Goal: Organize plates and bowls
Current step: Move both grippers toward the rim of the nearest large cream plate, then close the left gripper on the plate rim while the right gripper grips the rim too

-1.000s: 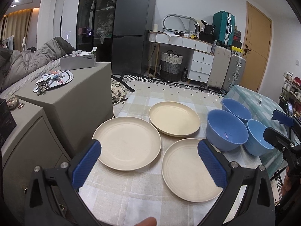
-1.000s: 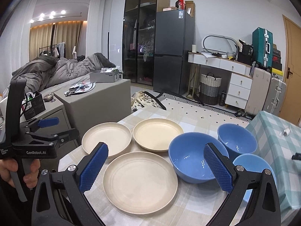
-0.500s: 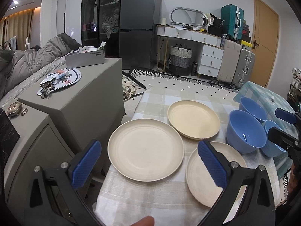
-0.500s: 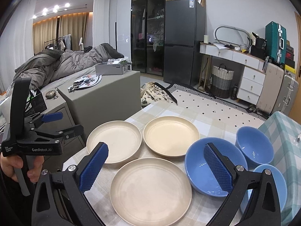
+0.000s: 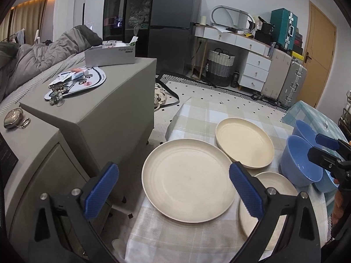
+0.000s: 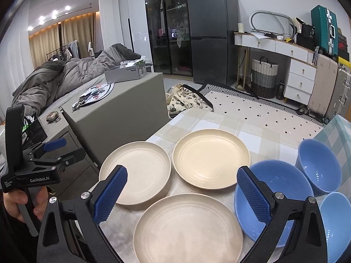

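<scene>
Both tools hang over the near table edge with jaws spread wide and empty: the left gripper [image 5: 173,187] before the left cream plate [image 5: 188,183], the right gripper [image 6: 181,194] above the nearest cream plate [image 6: 188,228]. Beyond lie a third plate [image 6: 210,159] and three blue bowls [image 6: 272,188]. Nothing is stacked yet. I'd guess a first pick: lowering onto a plate rim and closing.
</scene>
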Demonstrator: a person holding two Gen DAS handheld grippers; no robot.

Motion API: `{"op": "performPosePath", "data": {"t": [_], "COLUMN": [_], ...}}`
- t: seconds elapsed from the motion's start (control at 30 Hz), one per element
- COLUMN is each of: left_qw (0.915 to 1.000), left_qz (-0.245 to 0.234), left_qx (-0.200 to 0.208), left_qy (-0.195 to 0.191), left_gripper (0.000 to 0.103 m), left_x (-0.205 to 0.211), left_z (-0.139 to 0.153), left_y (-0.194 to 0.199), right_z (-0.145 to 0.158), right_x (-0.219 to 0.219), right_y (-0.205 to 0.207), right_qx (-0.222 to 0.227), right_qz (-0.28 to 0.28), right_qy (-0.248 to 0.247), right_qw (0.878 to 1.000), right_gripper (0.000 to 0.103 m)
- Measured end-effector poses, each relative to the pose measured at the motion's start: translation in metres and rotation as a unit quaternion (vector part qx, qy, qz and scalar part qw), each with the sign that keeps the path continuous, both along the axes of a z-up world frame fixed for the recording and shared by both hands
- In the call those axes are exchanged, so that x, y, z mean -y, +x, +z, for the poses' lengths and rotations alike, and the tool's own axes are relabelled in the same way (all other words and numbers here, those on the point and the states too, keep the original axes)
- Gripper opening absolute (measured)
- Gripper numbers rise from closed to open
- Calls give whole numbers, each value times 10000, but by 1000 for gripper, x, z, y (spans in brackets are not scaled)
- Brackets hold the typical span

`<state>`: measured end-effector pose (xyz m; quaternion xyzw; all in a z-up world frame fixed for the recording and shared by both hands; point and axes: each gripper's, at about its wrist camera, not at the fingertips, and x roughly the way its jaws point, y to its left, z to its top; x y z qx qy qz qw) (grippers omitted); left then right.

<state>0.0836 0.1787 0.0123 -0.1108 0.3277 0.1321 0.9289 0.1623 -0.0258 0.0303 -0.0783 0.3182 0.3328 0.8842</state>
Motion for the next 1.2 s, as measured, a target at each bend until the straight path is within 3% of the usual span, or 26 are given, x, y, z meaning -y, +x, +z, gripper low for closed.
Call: {"op": "performPosePath", "data": {"t": [0.43, 0.57, 1.13, 1.2], "left_qw": [9986, 9971, 9916, 9907], "left_qz": [-56, -93, -130, -123], "left_qx": [-519, -759, -1235, -1295], "left_qy": [15, 10, -371, -390], "left_gripper": [85, 73, 70, 65], "left_x": [-23, -27, -51, -53], "left_z": [-34, -47, -89, -94], "left_y": [34, 47, 67, 68], "right_z": [-50, -68, -124, -131], "right_x": [-49, -59, -93, -95], "right_y": [42, 54, 75, 78], "right_qx": [-679, -952, -1634, -1743], "right_qz": [125, 141, 296, 282], "right_qy": [-277, -263, -452, -441], "right_qw": [9972, 9950, 9851, 9833], "right_gripper": [83, 76, 66, 65]}}
